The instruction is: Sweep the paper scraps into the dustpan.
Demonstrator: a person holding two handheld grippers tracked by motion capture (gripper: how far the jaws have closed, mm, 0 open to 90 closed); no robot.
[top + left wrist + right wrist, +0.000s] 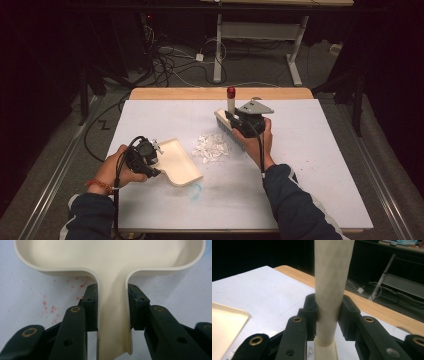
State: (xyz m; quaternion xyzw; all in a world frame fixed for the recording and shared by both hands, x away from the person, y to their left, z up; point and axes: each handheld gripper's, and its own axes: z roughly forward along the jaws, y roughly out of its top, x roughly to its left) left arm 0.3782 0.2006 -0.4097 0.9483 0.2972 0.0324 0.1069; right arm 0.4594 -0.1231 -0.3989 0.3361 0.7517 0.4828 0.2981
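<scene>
The left claw (150,156) is clamped on the handle of the dustpan (179,161). In the left gripper view the pads (90,305) press on both sides of that thin handle. The pan lies flat on the desk (310,165), near the left edge, and its open side looks toward the scraps (211,147). I think it is held like that so the scraps can slide straight in.

The right claw (234,119) is clamped on the handle of the brush (229,129). The handle stands almost straight up and has a red tip (231,92). The bristles sit on the desk just past the scraps, toward the far edge. That looks like a good spot for pulling the scraps to the pan.

The scraps lie in a small heap in the middle of the desk, between brush and pan. The pan is very close to them. The right half of the desk is bare, so there is lots of room to move. The far edge is not far behind the brush.
</scene>
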